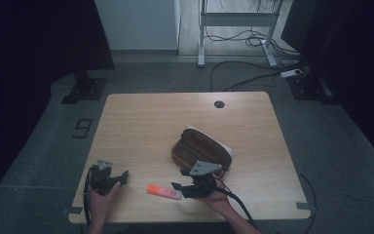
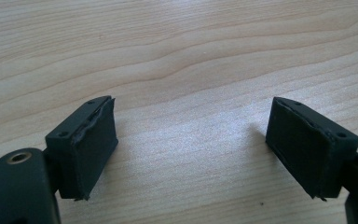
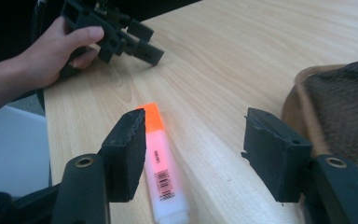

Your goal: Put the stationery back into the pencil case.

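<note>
right gripper [image 3: 193, 154] hangs low over the table [image 1: 141, 126] with its jaws spread wide, nothing between them yet. the highlighter [image 3: 161, 163], orange cap and pale body, lies flat on the wood just beside the left-hand jaw, cap pointing away from the camera. looks like the reach-in stage of a pickup: the next move calls for sliding sideways until the pen sits between the pads, then closing across its body. left gripper [image 2: 191, 149] is parked off to the side, jaws apart too, bare wood beneath it. the high view places the highlighter [image 1: 164, 192] between both tools near the front edge, with a brown pencil case [image 1: 202, 148] just behind the right gripper [image 1: 185, 186]. the right gripper view adds the barcode label and the case's mesh.
</note>
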The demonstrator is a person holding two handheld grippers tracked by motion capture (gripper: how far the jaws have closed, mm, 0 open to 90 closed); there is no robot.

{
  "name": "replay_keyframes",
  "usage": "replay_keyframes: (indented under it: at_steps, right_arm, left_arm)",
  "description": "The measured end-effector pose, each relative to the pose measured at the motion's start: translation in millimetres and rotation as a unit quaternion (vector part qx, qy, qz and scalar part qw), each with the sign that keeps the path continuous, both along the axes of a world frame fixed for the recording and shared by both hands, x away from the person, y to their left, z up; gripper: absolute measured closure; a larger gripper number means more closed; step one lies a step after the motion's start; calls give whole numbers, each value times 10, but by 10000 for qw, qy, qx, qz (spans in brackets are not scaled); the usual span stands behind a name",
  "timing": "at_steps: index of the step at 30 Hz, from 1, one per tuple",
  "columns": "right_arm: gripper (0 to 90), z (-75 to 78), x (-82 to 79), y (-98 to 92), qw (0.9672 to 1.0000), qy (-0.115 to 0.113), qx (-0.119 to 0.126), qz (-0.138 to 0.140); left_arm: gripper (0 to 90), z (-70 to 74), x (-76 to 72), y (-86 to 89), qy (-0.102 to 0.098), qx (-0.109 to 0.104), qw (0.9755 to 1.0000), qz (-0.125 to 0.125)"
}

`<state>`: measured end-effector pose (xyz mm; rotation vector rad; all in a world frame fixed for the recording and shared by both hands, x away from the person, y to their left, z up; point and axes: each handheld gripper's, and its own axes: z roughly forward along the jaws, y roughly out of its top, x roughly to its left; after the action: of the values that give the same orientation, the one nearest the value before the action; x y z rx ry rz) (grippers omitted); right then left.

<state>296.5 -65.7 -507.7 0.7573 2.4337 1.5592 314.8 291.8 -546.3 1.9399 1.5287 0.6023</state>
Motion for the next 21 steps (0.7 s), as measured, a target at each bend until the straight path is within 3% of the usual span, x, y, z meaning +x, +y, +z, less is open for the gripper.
replay_keyframes:
  at_steps: [8, 15, 21]
  right_arm:
    - [416, -143, -61, 159, 9991, 160, -247, 318]
    - [443, -286, -64, 231, 9978, 297, -453, 380]
    - [490, -351, -76, 277, 9963, 267, -696, 438]
  left_arm:
    - [161, 0, 0, 0, 0, 0, 10000, -1]
    - [161, 0, 1, -1, -2, -5, 10000, 3]
    - [161, 0, 2, -2, -2, -1, 10000, 4]
